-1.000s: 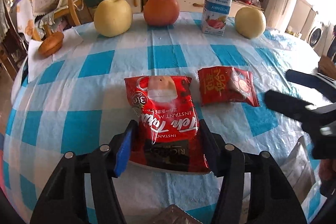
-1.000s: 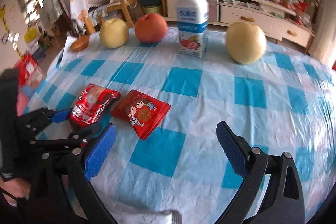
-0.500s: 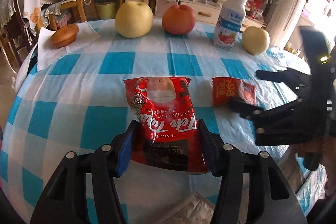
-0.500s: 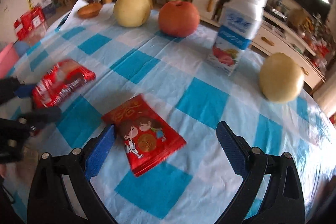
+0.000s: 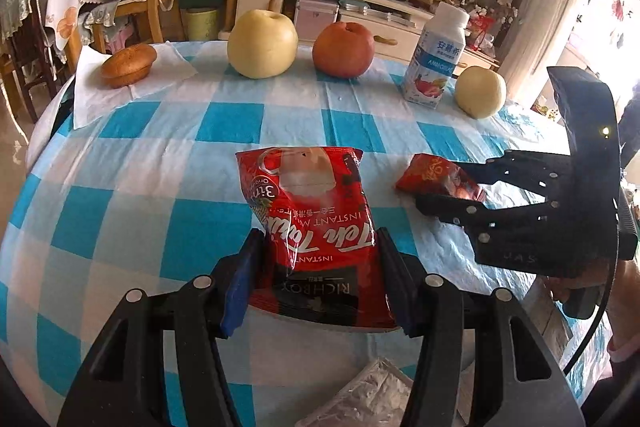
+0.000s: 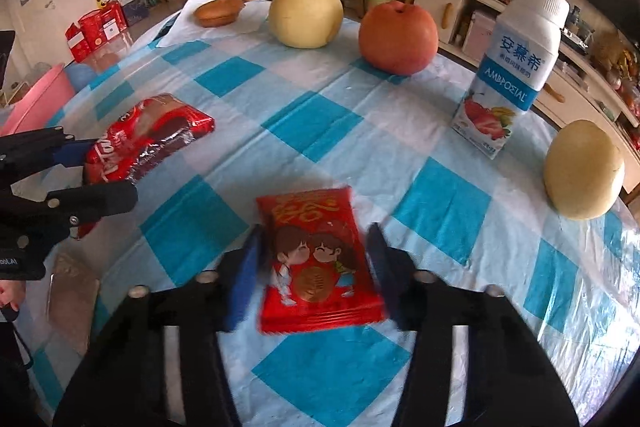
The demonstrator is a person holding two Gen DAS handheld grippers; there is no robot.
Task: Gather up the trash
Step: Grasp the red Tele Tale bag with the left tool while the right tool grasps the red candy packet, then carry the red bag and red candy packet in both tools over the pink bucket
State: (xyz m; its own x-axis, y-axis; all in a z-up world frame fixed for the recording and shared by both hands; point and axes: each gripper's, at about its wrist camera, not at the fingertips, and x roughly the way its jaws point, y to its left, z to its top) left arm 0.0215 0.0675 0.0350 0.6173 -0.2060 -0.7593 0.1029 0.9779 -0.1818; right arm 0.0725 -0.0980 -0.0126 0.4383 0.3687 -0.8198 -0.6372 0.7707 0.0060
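A large red instant-tea packet point(image 5: 312, 211) lies on the blue-and-white checked tablecloth point(image 5: 160, 163), and my left gripper point(image 5: 316, 267) is shut on its near end, blue pads pressing both sides. In the right wrist view the same packet point(image 6: 148, 135) sits in the left gripper point(image 6: 104, 173) at the left. A small red packet with a cartoon couple point(image 6: 316, 255) lies between the fingers of my right gripper point(image 6: 314, 259), whose jaws are closing on its two long edges. From the left wrist view that small packet point(image 5: 432, 173) bulges between the right gripper's point(image 5: 440, 185) black fingers.
Along the far side stand a yellow pear point(image 5: 262, 45), a red apple point(image 5: 344, 45), a yogurt bottle point(image 5: 436, 59) and a second pear point(image 5: 480, 91). A bun point(image 5: 128, 65) rests on a white napkin. A clear plastic bag point(image 5: 368, 399) lies at the near edge. A pink basin point(image 6: 36, 99) sits beside the table.
The right gripper swung over to the small red packet, and its wide jaws narrowed onto it. The left gripper kept its hold on the tea packet and shifted slightly.
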